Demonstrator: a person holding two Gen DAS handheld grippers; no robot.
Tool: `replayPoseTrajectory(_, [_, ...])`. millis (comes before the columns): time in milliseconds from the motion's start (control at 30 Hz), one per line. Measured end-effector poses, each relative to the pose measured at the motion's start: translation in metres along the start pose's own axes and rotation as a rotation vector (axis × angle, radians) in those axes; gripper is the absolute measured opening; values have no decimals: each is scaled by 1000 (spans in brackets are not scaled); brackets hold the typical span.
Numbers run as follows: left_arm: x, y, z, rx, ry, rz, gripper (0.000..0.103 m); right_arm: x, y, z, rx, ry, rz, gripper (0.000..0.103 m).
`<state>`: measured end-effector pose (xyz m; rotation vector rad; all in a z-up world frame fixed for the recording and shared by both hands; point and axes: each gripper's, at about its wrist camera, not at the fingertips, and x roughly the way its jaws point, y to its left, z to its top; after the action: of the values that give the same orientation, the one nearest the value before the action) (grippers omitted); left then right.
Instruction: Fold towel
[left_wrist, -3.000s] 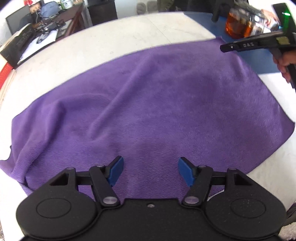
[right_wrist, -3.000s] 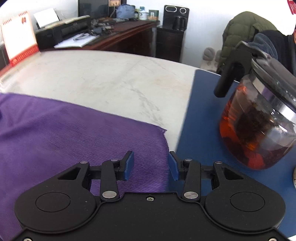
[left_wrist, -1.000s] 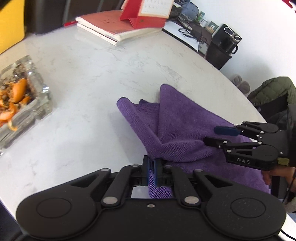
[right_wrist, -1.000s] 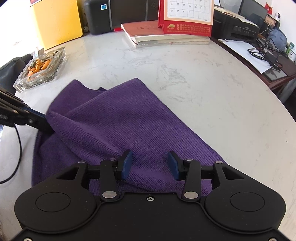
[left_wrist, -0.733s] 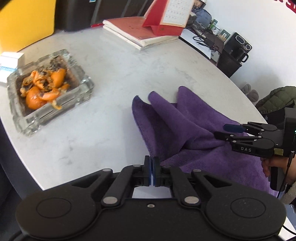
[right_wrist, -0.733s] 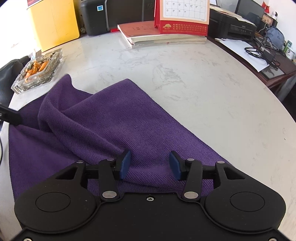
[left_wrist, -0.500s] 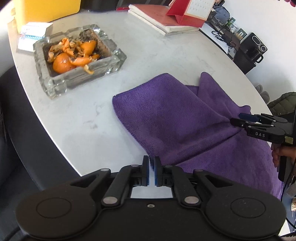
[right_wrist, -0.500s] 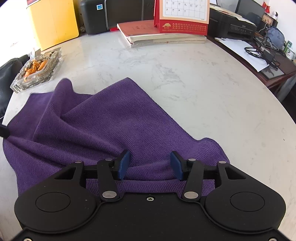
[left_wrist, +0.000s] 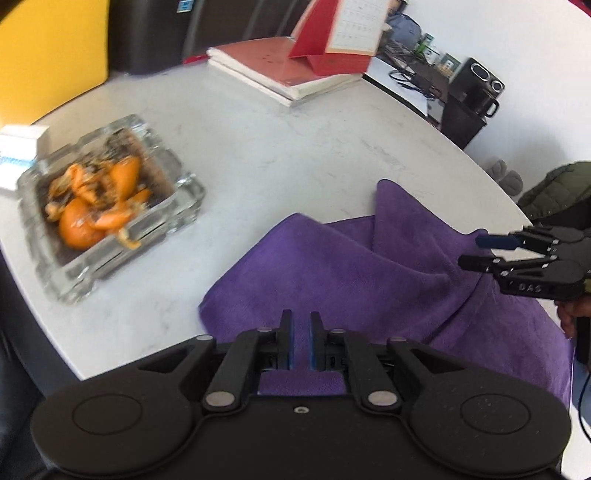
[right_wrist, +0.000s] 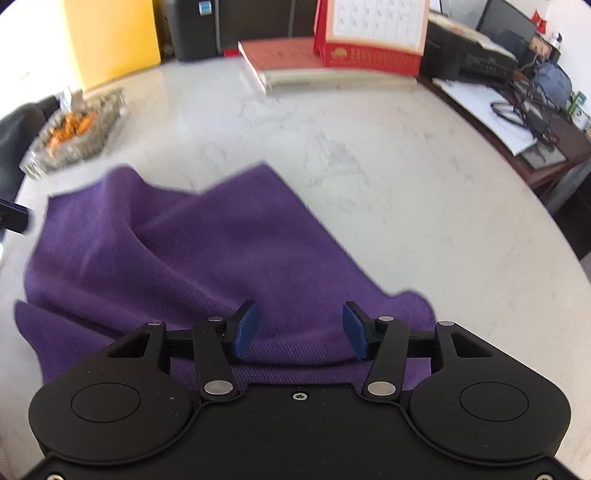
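Plain purple towel (right_wrist: 177, 258) on white, grey-veined table (right_wrist: 406, 192).

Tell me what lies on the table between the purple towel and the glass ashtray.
Nothing: in the left wrist view, only bare white table separates the towel from the ashtray.

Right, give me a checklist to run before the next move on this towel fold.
1. Left gripper shut on towel edge: ok.
2. Right gripper open, pinching nothing: ok.
3. Towel lying flat: not ok, ridges run across it.
4. Far corners matched: not ok, two separate peaks.
5. Glass ashtray apart from the cloth: ok.
6. Table bare beyond the towel: ok.
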<state>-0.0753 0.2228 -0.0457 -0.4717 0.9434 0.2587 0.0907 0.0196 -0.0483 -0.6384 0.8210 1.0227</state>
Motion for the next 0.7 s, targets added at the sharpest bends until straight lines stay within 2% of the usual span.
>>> replayPoseTrajectory(100, [18,-1,5,46,25,-6,6,-10,4,26,-33,-44,53,51])
replayPoseTrajectory(200, [25,0,3,100,39,16,6,0,10,52,-60,-39,109,54])
replayPoseTrajectory(400, [23,4,0,157,49,-5,6,55,22,88,-134,26,124,56])
replayPoseTrajectory(533, [24,6,1,173,63,-19,6,87,26,97,-157,86,124,56])
replayPoseTrajectory(567, [24,6,1,172,66,-25,6,93,27,97,-166,105,121,54])
replayPoseTrajectory(633, [24,8,2,162,68,-36,6,96,29,96,-174,120,137,40])
replayPoseTrajectory(700, [25,11,1,154,69,-48,6,94,31,95,-178,127,145,17])
